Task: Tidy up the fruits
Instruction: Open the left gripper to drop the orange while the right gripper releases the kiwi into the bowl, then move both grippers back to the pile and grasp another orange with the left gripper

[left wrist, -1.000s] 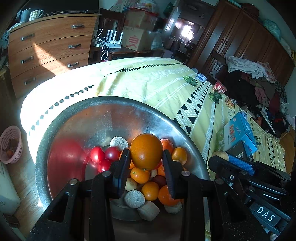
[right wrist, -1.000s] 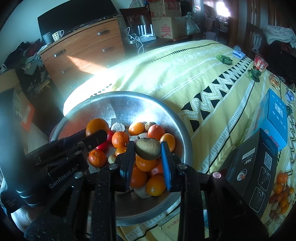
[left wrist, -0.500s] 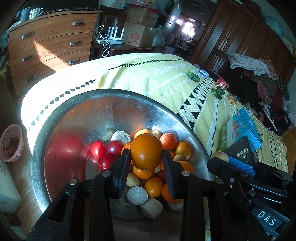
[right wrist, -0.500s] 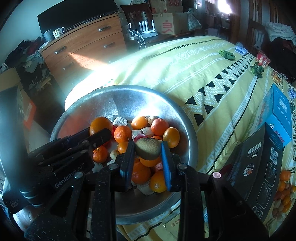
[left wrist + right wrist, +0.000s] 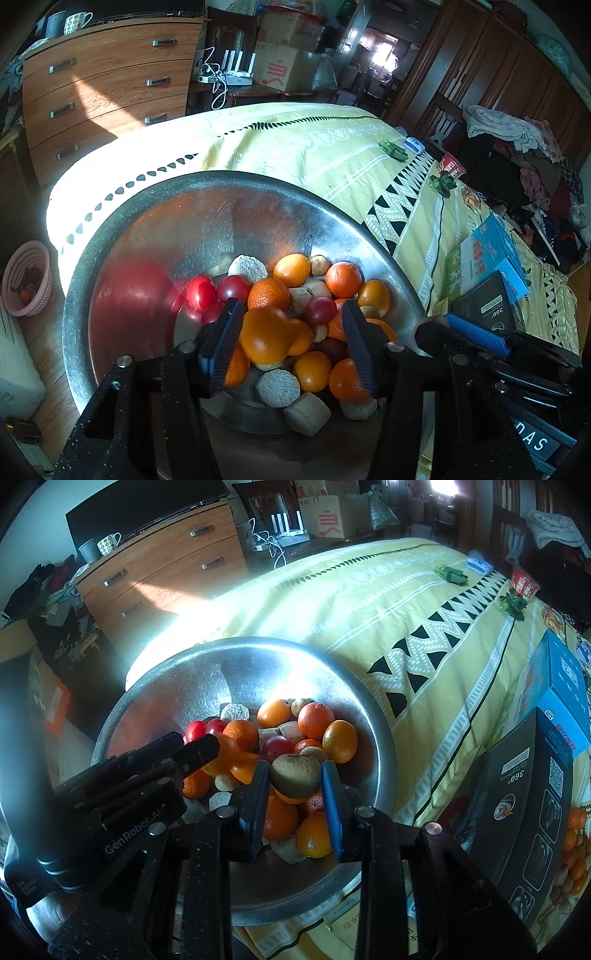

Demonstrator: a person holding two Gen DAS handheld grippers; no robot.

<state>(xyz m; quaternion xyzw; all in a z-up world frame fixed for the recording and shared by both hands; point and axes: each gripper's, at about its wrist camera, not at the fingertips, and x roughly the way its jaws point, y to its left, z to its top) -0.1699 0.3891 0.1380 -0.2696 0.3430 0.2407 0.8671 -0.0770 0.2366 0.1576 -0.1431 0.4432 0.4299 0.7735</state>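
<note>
Left wrist view: left gripper [image 5: 291, 343] hung over the near side of the metal bowl [image 5: 207, 210], which sat at the near end of the bed's yellow cover [image 5: 295, 147]. Its jaws had just been opening and stood spread; the large orange [image 5: 267, 334] lay blurred between them, close to the left pad, with a clear gap at the right pad. Judged released and dropping onto the heap of oranges, red fruits and pale cut pieces in the bowl's bottom. The right gripper's blue-padded finger showed at the right edge of this view.

Right wrist view: right gripper [image 5: 295, 779] was pinching a brown-green kiwi [image 5: 295, 775], both blue pads pressed on its flanks, above the near half of the same bowl. More fruit lay at the far right edge of the cover, beyond a black box [image 5: 517, 797].

Step in hand, as judged: deposit the fruit in the bowl. To do it well, lift the left gripper straight up without brushing the heap. Lower the kiwi close to the pile before spreading the pads, and aim for a hollow between fruits rather than a crown, since round fruit may roll toward the rim.
</note>
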